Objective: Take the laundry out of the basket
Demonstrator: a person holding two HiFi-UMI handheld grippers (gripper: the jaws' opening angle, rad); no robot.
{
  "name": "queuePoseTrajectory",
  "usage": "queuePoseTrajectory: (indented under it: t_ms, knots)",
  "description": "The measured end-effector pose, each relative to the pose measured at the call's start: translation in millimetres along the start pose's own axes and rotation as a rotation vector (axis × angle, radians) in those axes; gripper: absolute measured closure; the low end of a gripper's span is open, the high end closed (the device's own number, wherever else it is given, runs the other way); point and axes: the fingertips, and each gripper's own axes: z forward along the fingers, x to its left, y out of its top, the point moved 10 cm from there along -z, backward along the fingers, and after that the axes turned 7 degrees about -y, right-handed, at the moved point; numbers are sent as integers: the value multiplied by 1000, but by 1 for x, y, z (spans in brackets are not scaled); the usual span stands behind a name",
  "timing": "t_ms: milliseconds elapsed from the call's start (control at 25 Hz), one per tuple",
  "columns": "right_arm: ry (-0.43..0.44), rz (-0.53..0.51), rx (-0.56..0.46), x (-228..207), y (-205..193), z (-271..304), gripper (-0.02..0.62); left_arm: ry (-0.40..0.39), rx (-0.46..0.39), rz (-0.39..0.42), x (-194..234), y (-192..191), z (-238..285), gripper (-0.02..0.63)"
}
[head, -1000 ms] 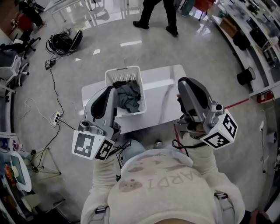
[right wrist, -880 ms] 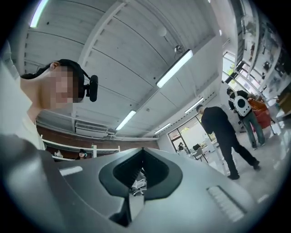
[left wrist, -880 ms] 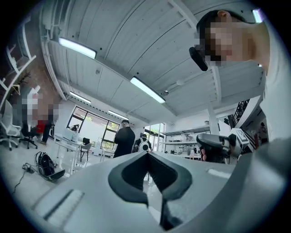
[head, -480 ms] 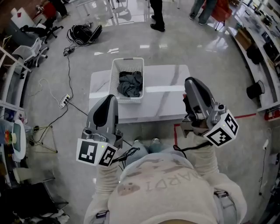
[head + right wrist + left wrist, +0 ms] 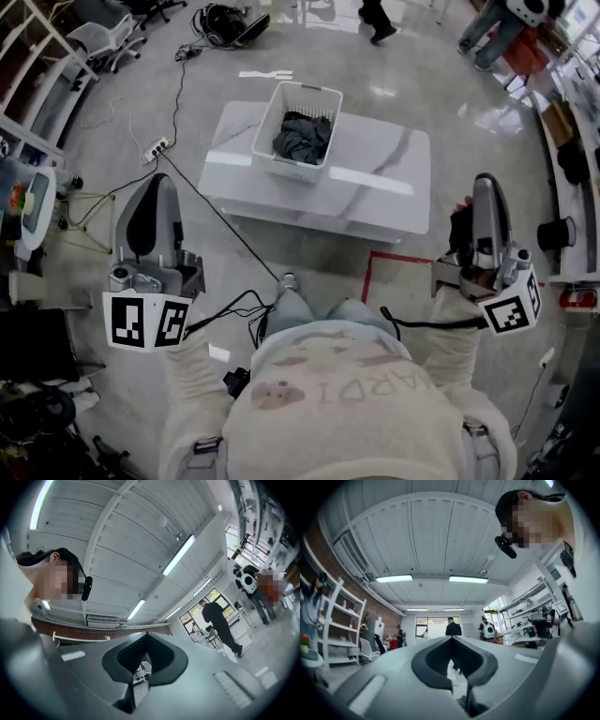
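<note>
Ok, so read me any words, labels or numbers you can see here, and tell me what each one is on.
"ARD1": large print on the chest of the person's sweatshirt, partly lost in folds, so the reading is uncertain.
Left marker cube and right marker cube: black-and-white squares only, no letters.
Shelves and benches around the room: too small to read.

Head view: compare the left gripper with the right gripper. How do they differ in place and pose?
The left gripper hangs over floor beside a cable, left of the table; the right gripper hangs beyond the table's right end, near red floor tape. The left gripper looks broad; the right gripper looks narrow, seen more edge-on. Both are shut, empty and clear of the basket.
</note>
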Motion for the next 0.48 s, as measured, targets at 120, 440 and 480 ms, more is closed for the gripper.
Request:
queuePoseTrajectory:
  t_ms: [120,440,480]
  knots:
    - [11,68,42,-18,-5,-32,568,174,27,34,-23,8,-63,606]
    - [109,54,137,-29,-1,-54,568,422,5,-44,-84,-9,-147,606]
    - [120,70,141,-35,-5,-56,568,447,4,-48,-95,-12,-154,606]
